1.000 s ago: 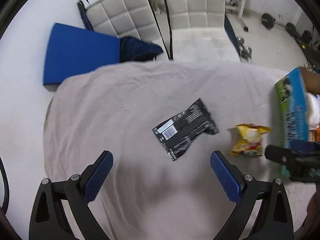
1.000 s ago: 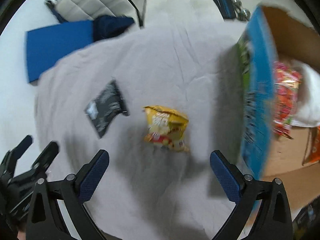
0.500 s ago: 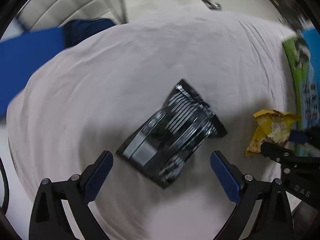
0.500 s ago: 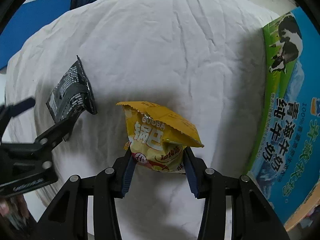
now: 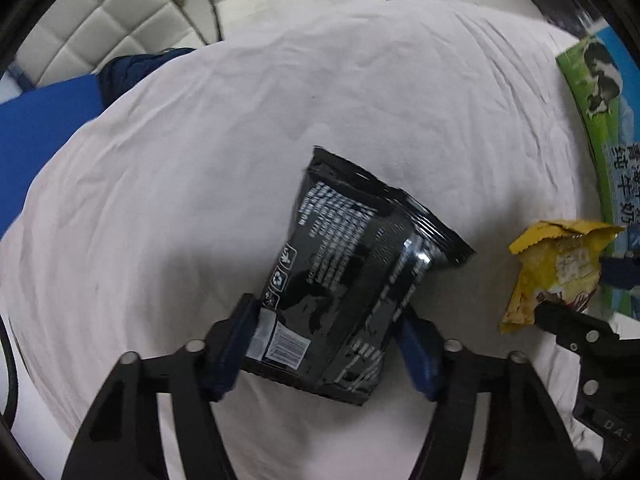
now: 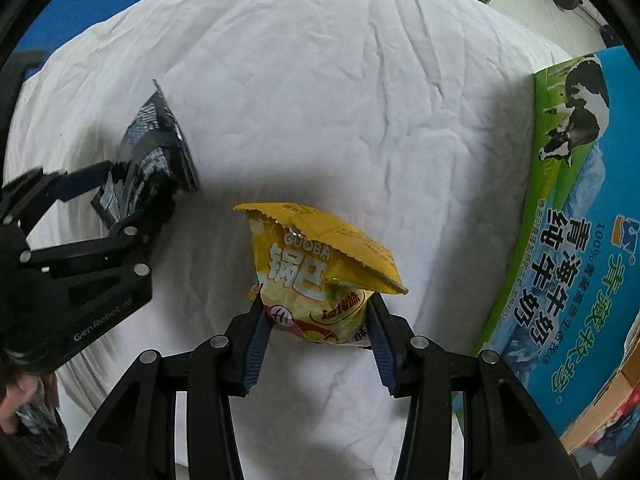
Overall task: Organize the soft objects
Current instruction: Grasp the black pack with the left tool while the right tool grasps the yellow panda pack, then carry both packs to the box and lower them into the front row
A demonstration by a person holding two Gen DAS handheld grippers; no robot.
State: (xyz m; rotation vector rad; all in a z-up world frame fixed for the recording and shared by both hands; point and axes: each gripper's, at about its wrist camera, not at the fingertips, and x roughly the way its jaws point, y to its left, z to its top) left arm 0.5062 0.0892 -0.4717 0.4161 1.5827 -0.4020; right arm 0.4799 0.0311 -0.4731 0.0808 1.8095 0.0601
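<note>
A black snack bag (image 5: 360, 264) lies on the white cloth (image 5: 200, 200). My left gripper (image 5: 332, 352) points straight down at it; its jaws are closing, and both blue pads touch the bag's lower sides. A yellow snack bag (image 6: 304, 264) sits to the right of the black one, and my right gripper (image 6: 320, 340) is shut on its lower part. The right wrist view also shows the black snack bag (image 6: 156, 160) at the left between the other gripper's fingers. The left wrist view has the yellow snack bag (image 5: 556, 268) at its right edge.
A blue and green milk carton box (image 6: 580, 240) stands open-topped just right of the yellow bag, also seen as the box (image 5: 600, 120) at far right. Beyond the cloth are a blue mat (image 5: 40, 132) and a white padded chair (image 5: 100, 40). A hand (image 6: 16, 396) shows at lower left.
Both grippers came down onto the bags. The right one closed on the yellow bag first; the left one then dropped over the black bag and drew its fingers in against it.
</note>
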